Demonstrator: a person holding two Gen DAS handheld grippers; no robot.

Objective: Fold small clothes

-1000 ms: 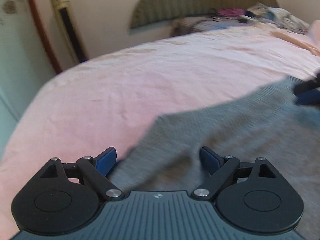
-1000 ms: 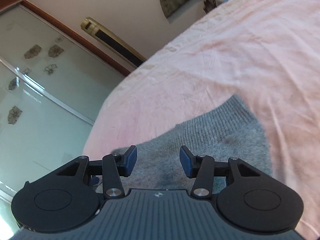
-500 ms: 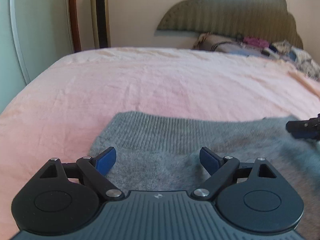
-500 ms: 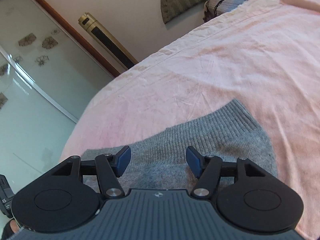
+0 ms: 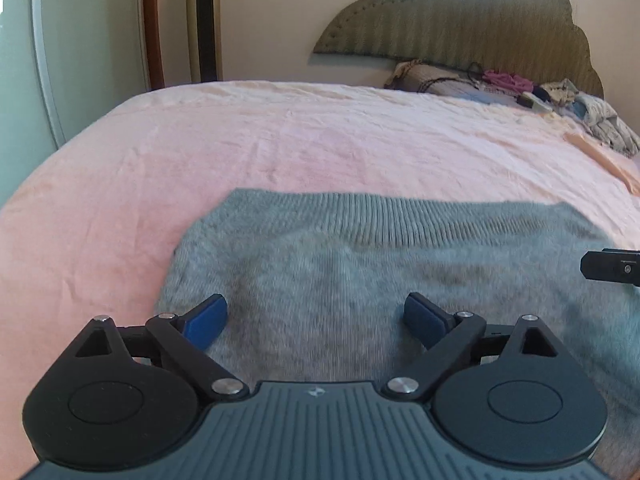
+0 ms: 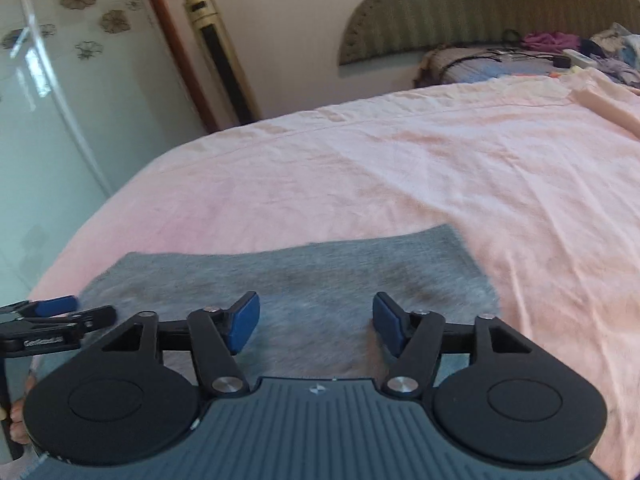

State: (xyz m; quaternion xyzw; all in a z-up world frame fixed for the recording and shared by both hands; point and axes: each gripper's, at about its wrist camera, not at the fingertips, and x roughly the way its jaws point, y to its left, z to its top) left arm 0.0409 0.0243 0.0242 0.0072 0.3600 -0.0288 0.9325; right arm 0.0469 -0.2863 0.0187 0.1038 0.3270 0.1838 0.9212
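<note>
We had just let go: the right gripper [image 6: 316, 322] had been opening its jaws, now wide and holding nothing. The left gripper [image 5: 316, 322] was wide and empty too. The grey sweater [image 5: 360, 264] now lay flatter on the bed [image 5: 280, 140], so we thought this fold was done.

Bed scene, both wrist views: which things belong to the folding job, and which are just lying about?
Part of the job:
- grey knitted garment, lying flat on the pink bedsheet
- left gripper, open above it
- right gripper, jaws just opened, nothing between them

Lying about:
- pile of clothes and bedding by the headboard
- gold tower unit against the wall
</note>
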